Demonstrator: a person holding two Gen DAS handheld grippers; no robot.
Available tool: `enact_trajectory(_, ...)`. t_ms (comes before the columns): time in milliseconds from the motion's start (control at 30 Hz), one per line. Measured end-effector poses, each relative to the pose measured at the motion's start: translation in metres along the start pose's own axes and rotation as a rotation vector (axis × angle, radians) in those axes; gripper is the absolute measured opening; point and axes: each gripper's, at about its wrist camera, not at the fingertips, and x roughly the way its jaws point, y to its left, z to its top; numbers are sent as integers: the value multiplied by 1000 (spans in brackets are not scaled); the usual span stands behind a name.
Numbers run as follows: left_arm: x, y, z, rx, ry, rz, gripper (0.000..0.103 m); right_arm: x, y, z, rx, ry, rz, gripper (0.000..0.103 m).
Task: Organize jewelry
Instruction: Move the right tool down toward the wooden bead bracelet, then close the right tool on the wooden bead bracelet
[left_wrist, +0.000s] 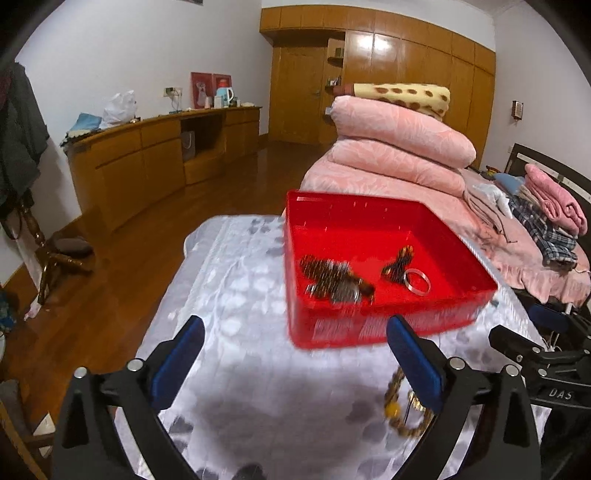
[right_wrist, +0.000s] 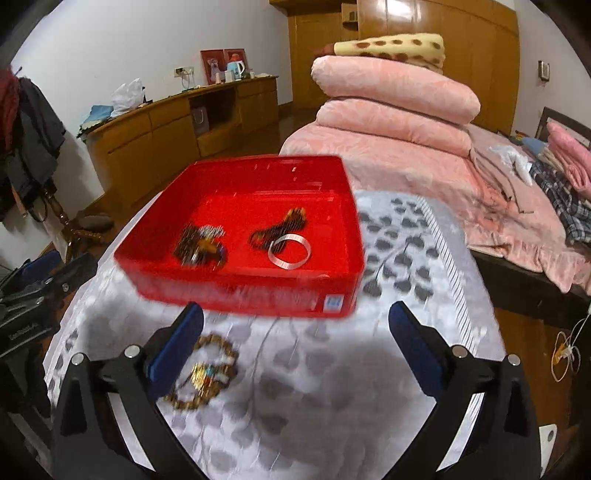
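1. Sorting looks partly done: the red tray, centre of the right wrist view, already holds a silver bangle, a dark beaded strand and a blurred heap of bracelets.
2. Left over: a brown bead bracelet with a gold and turquoise charm, lower left of that view, lying on the patterned tabletop just in front of the tray.
3. The left gripper has its jaws spread wide, holding nothing.
4. The right gripper likewise stands wide open and empty, the bracelet beside its left jaw.
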Motion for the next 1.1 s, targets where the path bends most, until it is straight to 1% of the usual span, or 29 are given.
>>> enact_trajectory(167, -1, 9, -16, -10, 30, 15, 97, 6, 8, -21, 4, 42, 20, 97)
enact_trajectory(367, 4, 17, -34, -17, 71, 35, 97, 14, 18, -35, 9, 77, 43, 97)
enact_trajectory(400, 5, 17, -36, -15, 77, 37, 97, 15, 19, -36, 9, 81, 43, 95)
enact_trajectory(433, 6, 18, -39, -12, 84, 36, 97, 16, 21, -37, 7, 86, 44, 93)
enact_trajectory(467, 6, 17, -41, -9, 88, 37, 97, 18, 22, -39, 4, 92, 45, 87)
enact_trajectory(500, 7, 17, -43, -4, 93, 38, 97, 20, 24, -40, 4, 103, 49, 77)
enact_trajectory(633, 8, 17, -51, 10, 111, 40, 97, 27, 29, -45, 3, 131, 57, 69)
enact_trajectory(700, 9, 18, -55, 9, 122, 39, 97, 30, 32, -46, 1, 143, 62, 60)
enact_trajectory(767, 11, 19, -57, 4, 133, 38, 97, 33, 33, -46, 1, 152, 67, 54)
enact_trajectory(833, 11, 20, -57, -2, 136, 33, 97, 34, 34, -47, 1, 154, 70, 53)
enact_trajectory(967, 12, 21, -56, -5, 136, 29, 97, 37, 36, -44, -2, 157, 78, 46)
enact_trajectory(1100, 14, 21, -57, -2, 143, 25, 97, 39, 39, -44, -9, 163, 83, 42)
